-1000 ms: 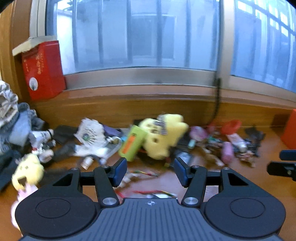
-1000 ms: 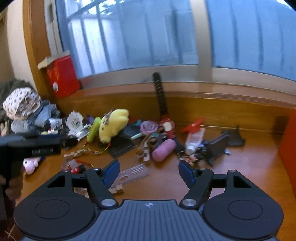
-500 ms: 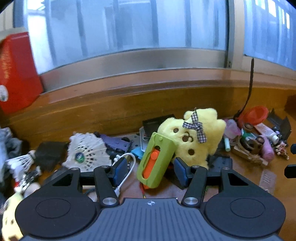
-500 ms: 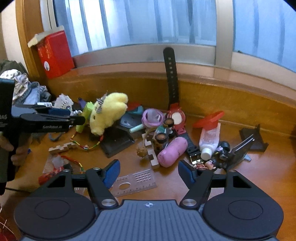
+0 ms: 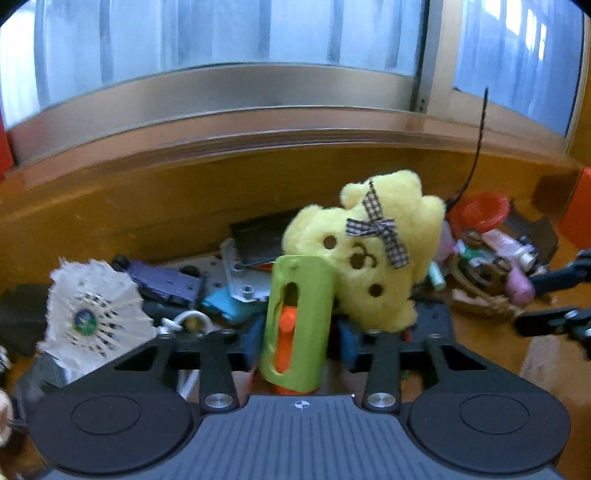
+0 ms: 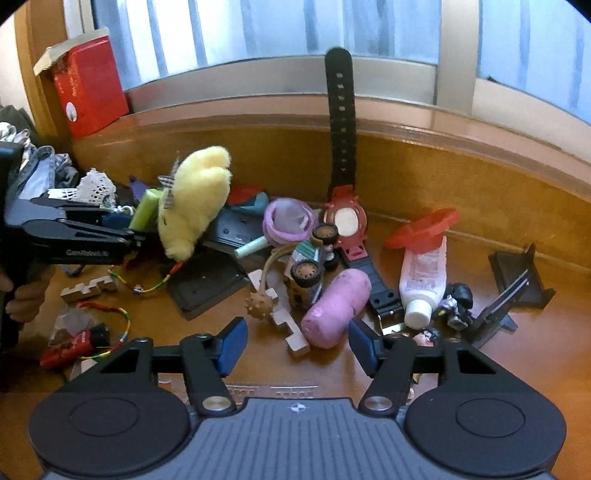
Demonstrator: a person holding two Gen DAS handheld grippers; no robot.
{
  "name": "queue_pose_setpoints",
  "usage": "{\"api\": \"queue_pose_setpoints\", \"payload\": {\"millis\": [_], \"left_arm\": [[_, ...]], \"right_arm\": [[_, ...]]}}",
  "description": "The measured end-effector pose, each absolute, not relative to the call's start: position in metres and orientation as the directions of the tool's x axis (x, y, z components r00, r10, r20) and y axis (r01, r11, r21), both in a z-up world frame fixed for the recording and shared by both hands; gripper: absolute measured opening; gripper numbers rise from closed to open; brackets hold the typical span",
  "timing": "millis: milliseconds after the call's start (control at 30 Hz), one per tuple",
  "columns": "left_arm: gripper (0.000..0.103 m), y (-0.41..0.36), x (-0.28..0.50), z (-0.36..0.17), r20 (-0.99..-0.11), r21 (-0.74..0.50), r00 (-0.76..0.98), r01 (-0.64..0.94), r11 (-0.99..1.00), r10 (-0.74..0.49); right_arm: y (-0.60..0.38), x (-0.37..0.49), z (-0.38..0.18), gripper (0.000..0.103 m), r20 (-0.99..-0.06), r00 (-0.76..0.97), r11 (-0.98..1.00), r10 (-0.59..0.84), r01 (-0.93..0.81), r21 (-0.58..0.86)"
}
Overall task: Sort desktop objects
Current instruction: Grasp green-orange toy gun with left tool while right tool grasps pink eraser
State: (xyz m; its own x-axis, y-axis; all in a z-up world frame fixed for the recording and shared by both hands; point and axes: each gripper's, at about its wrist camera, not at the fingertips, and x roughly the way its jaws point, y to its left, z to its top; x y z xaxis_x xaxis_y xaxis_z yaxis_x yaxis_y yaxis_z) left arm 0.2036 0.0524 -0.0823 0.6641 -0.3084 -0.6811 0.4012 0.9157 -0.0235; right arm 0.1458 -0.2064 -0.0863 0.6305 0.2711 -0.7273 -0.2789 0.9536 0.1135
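Fingers of the left gripper (image 5: 300, 341) are set open astride a green plastic case with an orange slider (image 5: 297, 325), propped on the yellow plush toy (image 5: 364, 258). Rigid, light and smooth, it is best gripped across its flat sides. The right gripper (image 6: 297, 345) is held open, empty.

A wide window (image 5: 236, 40) fills the upper part of both views; its panes are frosted or hazy, glowing pale blue-white with daylight, and vertical bars show dimly behind the glass. A brushed metal frame rail (image 5: 221, 92) runs along the bottom of the panes; a pale upright mullion (image 6: 454, 55) divides 2 of them. Below the rail lies a glossy brown wooden sill (image 6: 258, 110), catching soft reflections; under it a wooden wall panel (image 5: 129, 206) drops to the wooden desktop (image 6: 461, 369), which has the same warm orange-brown tone; at the far left a wooden side frame (image 6: 40, 22) rises beside the glass.
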Motion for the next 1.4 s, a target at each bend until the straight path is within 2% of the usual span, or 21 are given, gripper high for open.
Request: {"api": "queue_pose_setpoints", "payload": {"millis": [200, 267, 300, 600, 733, 767, 833, 1233, 1400], "left_arm": [[0.032, 0.048, 0.197, -0.081, -0.676, -0.067, 0.663, 0.378, 0.923, -0.321], [0.027, 0.048, 0.194, -0.077, -0.669, -0.077, 0.671, 0.365, 0.928, -0.32], [0.021, 0.048, 0.193, -0.074, -0.665, -0.083, 0.675, 0.359, 0.929, -0.32], [0.02, 0.04, 0.185, -0.066, -0.663, -0.096, 0.68, 0.338, 0.936, -0.314], [0.02, 0.04, 0.179, -0.063, -0.658, -0.121, 0.68, 0.326, 0.938, -0.322], [0.02, 0.04, 0.176, -0.062, -0.656, -0.129, 0.681, 0.324, 0.937, -0.326], [0.02, 0.038, 0.171, -0.06, -0.651, -0.138, 0.683, 0.323, 0.936, -0.332], [0.02, 0.006, 0.127, -0.037, -0.609, -0.16, 0.679, 0.402, 0.902, -0.41], [0.02, -0.01, 0.11, -0.044, -0.626, -0.138, 0.66, 0.431, 0.892, -0.416]], "right_arm": [[-0.21, 0.15, -0.092, 0.062, -0.728, 0.632, 0.959, 0.264, -0.254, 0.128], [-0.21, 0.152, -0.093, 0.06, -0.728, 0.634, 0.96, 0.263, -0.25, 0.129], [-0.21, 0.153, -0.094, 0.06, -0.727, 0.635, 0.96, 0.263, -0.25, 0.128], [-0.211, 0.161, -0.098, 0.058, -0.7, 0.659, 0.958, 0.274, -0.25, 0.14], [-0.214, 0.159, -0.095, 0.049, -0.686, 0.676, 0.96, 0.269, -0.241, 0.139], [-0.215, 0.158, -0.093, 0.038, -0.68, 0.683, 0.961, 0.268, -0.238, 0.14], [-0.218, 0.152, -0.09, 0.028, -0.672, 0.692, 0.963, 0.265, -0.23, 0.143], [-0.238, 0.102, -0.067, 0.026, -0.647, 0.721, 0.969, 0.248, -0.183, 0.168], [-0.25, 0.075, -0.076, 0.026, -0.681, 0.698, 0.975, 0.221, -0.153, 0.16]]}}
